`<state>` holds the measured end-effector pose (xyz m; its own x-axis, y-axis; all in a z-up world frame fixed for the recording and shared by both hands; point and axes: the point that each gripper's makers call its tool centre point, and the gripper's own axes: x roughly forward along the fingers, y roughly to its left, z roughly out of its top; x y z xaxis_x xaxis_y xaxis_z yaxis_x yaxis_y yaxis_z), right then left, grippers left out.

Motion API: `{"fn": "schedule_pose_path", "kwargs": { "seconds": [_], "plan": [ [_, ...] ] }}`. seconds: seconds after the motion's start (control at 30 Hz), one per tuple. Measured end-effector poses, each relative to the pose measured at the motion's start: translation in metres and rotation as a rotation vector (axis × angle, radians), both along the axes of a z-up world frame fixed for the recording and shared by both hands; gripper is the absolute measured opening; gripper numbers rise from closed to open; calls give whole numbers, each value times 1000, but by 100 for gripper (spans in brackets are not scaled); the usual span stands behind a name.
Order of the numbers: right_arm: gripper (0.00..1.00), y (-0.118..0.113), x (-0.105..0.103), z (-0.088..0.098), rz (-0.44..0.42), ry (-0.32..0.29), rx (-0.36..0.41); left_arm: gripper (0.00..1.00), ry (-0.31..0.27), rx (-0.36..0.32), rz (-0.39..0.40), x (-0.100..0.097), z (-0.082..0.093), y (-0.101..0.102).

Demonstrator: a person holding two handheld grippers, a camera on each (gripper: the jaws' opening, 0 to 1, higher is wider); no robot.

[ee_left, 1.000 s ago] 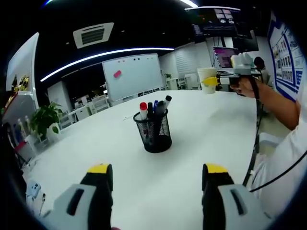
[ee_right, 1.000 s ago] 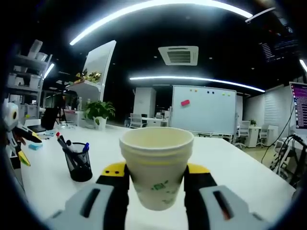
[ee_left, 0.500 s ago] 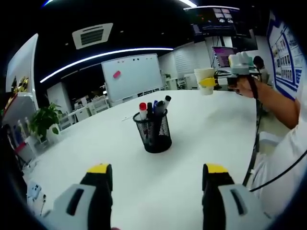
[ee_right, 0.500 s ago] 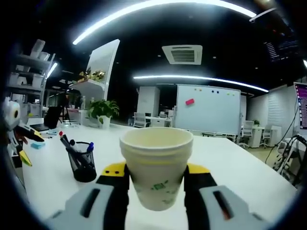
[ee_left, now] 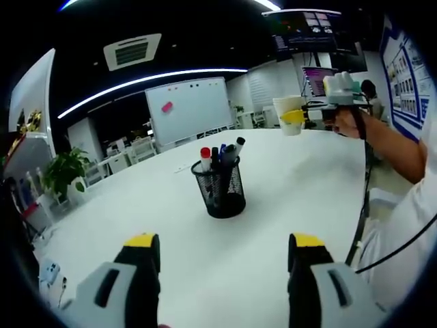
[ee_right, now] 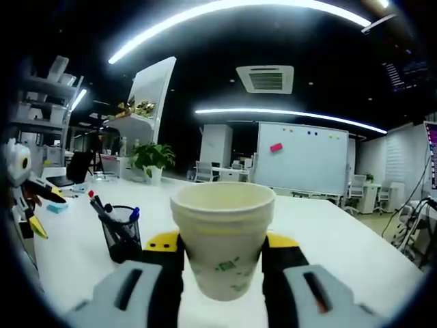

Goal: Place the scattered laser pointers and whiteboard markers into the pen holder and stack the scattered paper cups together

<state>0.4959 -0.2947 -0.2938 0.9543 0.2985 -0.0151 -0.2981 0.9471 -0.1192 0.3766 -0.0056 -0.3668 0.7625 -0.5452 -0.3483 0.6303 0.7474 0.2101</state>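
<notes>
White foam is what you are pinching: your right gripper [ee_right: 222,254] is pressing its yellow-tipped jaws against both sides of an upright paper cup [ee_right: 222,236], which is sitting squarely between them with its open mouth up, lifted above the white table [ee_right: 328,256]. In the left gripper view, that same right gripper [ee_left: 300,116] is hovering over the table's far edge with the cup [ee_left: 290,114] at its tip and your hand [ee_left: 351,123] wrapped around the handle. Your left gripper [ee_left: 223,256] is hanging with its jaws spread wide and nothing between them, low over the near part of the table [ee_left: 136,205]. Ahead of it, toward the middle of the table, the black mesh pen holder [ee_left: 220,188] is standing upright and carrying several markers [ee_left: 205,159], caps up. In the right gripper view the pen holder [ee_right: 123,232] is sitting toward the table's left side, well apart from the cup.
</notes>
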Motion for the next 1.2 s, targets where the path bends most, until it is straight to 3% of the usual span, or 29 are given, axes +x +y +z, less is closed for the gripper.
{"fn": "schedule_pose_path", "kwargs": {
  "seconds": [1.2],
  "plan": [
    [45,27,5,-5,68,18,-34,77,-7,11,-7,0,3,0]
  ]
}}
